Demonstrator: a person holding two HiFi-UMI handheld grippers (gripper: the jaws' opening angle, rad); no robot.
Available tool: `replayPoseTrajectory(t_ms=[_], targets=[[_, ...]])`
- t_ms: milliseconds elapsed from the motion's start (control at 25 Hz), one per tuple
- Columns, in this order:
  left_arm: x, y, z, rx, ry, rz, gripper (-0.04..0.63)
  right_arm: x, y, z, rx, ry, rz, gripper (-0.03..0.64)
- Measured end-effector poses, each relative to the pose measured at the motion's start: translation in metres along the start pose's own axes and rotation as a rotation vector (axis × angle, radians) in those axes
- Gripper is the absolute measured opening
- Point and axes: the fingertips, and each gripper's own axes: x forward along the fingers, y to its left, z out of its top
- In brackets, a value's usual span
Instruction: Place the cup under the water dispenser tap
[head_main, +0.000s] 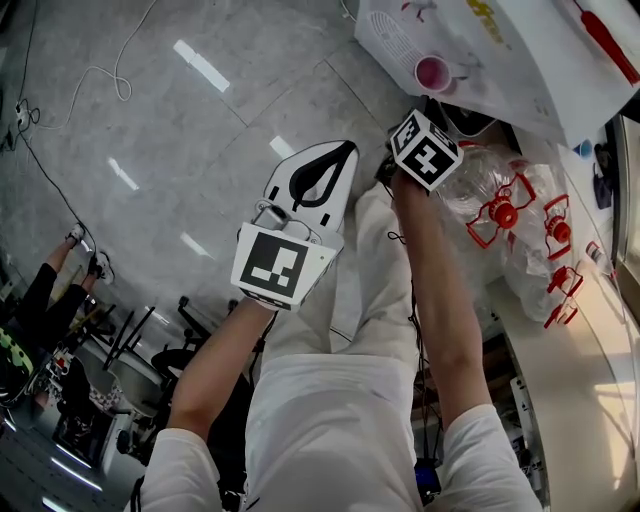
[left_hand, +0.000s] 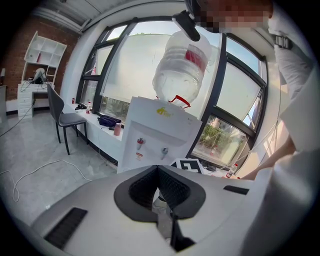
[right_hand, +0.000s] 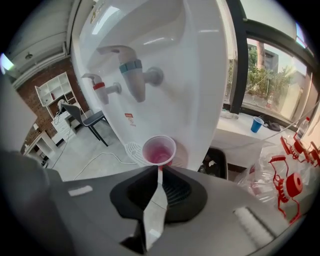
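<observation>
The cup (right_hand: 159, 150) is seen mid-frame below the blue tap (right_hand: 134, 75), perhaps touched by the right hand-held gripper (right_hand: 158, 168), pressed together like the left hand-held gripper (left_hand: 157, 167).

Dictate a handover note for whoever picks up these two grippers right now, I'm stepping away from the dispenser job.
Left gripper: jaws together, empty, held back from the water dispenser.
Right gripper: jaws closed on the near rim of the pink cup, which is upright against the dispenser front.
The red tap and blue tap sit above the cup.
Done: cup gripped and at the dispenser.
Left: line it up under a tap (alignment unclear from here), set it down, release.
</observation>
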Motion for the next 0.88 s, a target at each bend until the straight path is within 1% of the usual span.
replayPoseTrajectory(t_ms=[80, 360, 560, 760, 880], targets=[[-0.001, -0.002, 0.003, 0.003, -0.012, -0.002, 0.006, -0.006, -0.001, 0.001, -0.003, -0.002, 0.001, 0.011], [-0.009, -0.005, 0.014, 0.012, -0.022, -0.002, 0.006, -0.026, 0.002, 0.008, -0.01, -0.001, 0.026, 0.011], [-0.02, -0.006, 0.018, 0.012, -0.011, 0.003, 0.006, -0.044, 0.008, 0.015, -0.035, -0.012, 0.069, 0.011], [-0.03, -0.007, 0.028, 0.006, -0.02, 0.01, 0.006, -0.062, 0.015, 0.026, -0.075, -0.033, 0.109, 0.011], [-0.036, -0.01, 0.034, 0.007, -0.02, 0.012, 0.006, -0.075, 0.02, 0.035, -0.076, -0.039, 0.134, 0.011]])
